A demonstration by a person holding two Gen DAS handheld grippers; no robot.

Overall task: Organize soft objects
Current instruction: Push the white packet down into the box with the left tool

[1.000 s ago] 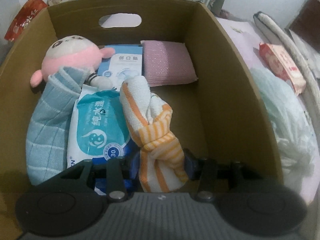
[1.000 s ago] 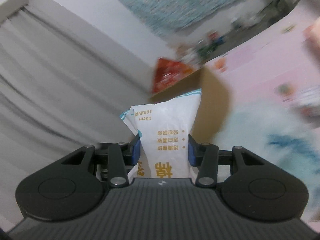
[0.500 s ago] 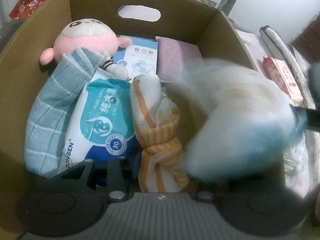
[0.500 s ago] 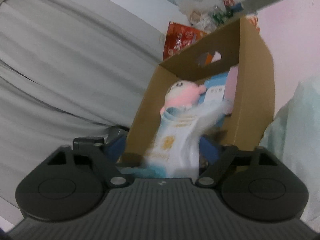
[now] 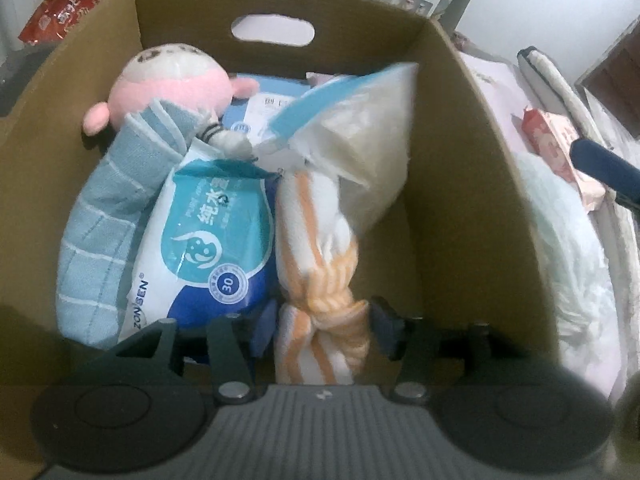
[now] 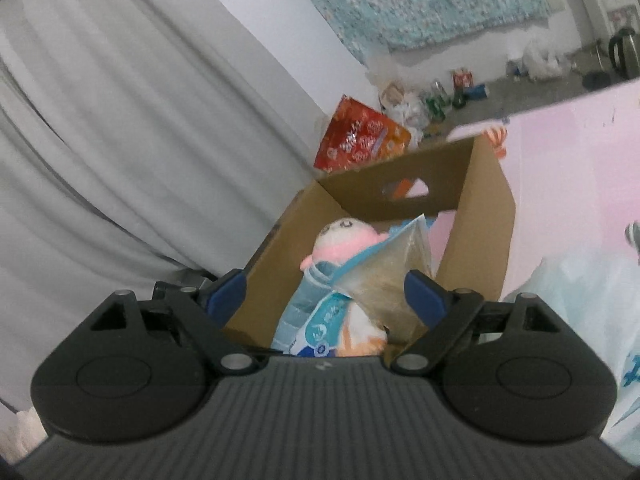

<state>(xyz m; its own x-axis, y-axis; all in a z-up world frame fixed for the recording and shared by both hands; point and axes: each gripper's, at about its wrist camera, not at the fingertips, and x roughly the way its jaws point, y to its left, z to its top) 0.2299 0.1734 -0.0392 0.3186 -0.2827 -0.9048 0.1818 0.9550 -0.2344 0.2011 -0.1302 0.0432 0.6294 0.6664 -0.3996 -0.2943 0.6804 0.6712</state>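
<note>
Cardboard box point(image 5: 460, 160) fills the frame, crammed so everything props up everything else. Plastic pouch point(image 5: 360, 148), centre-right, leans on the orange striped towel point(image 5: 320, 264), which the left gripper point(image 5: 322, 330) jaws pinch, probably steadying it. Right gripper point(image 6: 326, 294) jaws gape empty; a second ago they clamped that pouch.
</note>
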